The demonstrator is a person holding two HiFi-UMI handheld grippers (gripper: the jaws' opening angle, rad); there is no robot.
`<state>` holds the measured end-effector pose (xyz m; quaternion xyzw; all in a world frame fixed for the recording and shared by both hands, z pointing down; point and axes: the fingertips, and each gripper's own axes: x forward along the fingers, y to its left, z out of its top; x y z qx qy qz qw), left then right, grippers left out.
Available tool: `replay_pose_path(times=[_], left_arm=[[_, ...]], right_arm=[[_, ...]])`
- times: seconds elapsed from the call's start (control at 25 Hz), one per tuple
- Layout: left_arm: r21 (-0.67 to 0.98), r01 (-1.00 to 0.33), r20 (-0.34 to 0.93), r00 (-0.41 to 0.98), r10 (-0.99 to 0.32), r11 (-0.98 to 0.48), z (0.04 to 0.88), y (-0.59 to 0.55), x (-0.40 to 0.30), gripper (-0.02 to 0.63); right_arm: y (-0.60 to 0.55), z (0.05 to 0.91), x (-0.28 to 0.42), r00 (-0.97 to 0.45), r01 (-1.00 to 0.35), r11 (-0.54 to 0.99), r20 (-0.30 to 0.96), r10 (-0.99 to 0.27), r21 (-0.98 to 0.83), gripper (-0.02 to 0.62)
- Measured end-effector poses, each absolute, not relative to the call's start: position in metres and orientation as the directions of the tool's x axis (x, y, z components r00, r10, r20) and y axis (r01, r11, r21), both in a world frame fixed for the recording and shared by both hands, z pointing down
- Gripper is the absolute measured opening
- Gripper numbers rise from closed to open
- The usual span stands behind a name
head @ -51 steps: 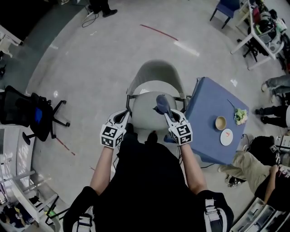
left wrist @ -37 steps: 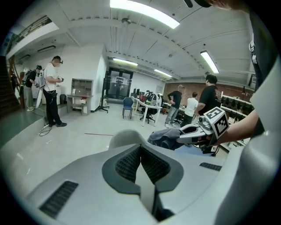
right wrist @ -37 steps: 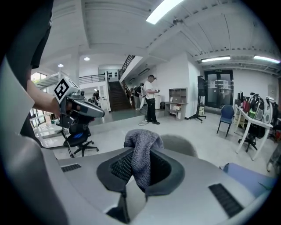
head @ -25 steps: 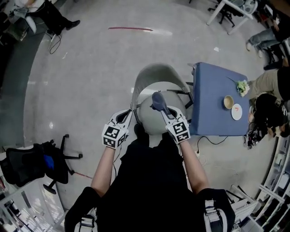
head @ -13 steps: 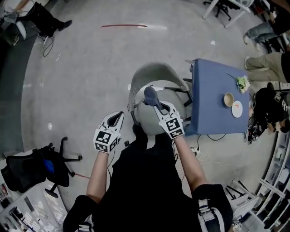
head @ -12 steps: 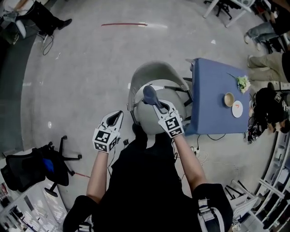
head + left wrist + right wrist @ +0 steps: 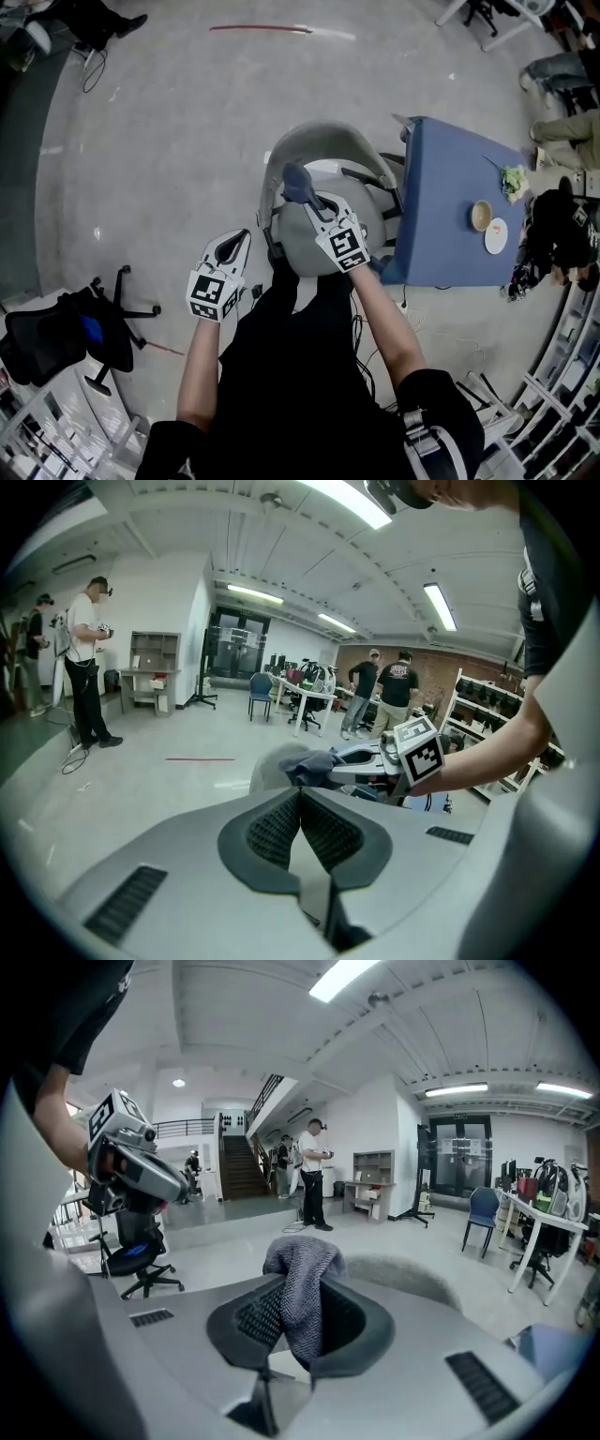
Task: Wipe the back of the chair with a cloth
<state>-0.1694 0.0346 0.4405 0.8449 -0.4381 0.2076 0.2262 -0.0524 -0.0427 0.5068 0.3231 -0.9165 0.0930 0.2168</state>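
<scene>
A grey shell chair (image 7: 323,141) stands just ahead of me, its curved back on the far side. My right gripper (image 7: 302,194) is shut on a blue-grey cloth (image 7: 292,178), held over the left inner side of the back; contact cannot be told. In the right gripper view the cloth (image 7: 300,1283) hangs between the jaws, with the chair back (image 7: 408,1279) beyond. My left gripper (image 7: 238,242) is shut and empty, out over the floor left of the chair. The left gripper view shows its pads (image 7: 281,829) pressed together, and the cloth (image 7: 314,764) by the chair back (image 7: 267,769).
A blue table (image 7: 441,234) stands right of the chair with a bowl (image 7: 482,215), a plate (image 7: 497,236) and flowers (image 7: 514,178). A black office chair (image 7: 66,328) is at lower left. People sit at the right edge (image 7: 562,234). Red floor tape (image 7: 258,28) lies far ahead.
My right gripper has carried the cloth leftward across the chair. My left gripper has drawn away from the chair's left edge to hang over the floor.
</scene>
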Motion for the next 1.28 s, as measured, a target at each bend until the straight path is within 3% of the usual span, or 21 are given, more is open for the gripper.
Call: replay_pose_path(times=[1.28], left_arm=[[0.231,-0.837,0.575,0.529,-0.624,-0.497,0.492,0.009,-0.163,0.023]], right_arm=[[-0.145,0.613,-0.09,-0.68,-0.671,0.729,0.502,-0.535,-0.132,0.072]])
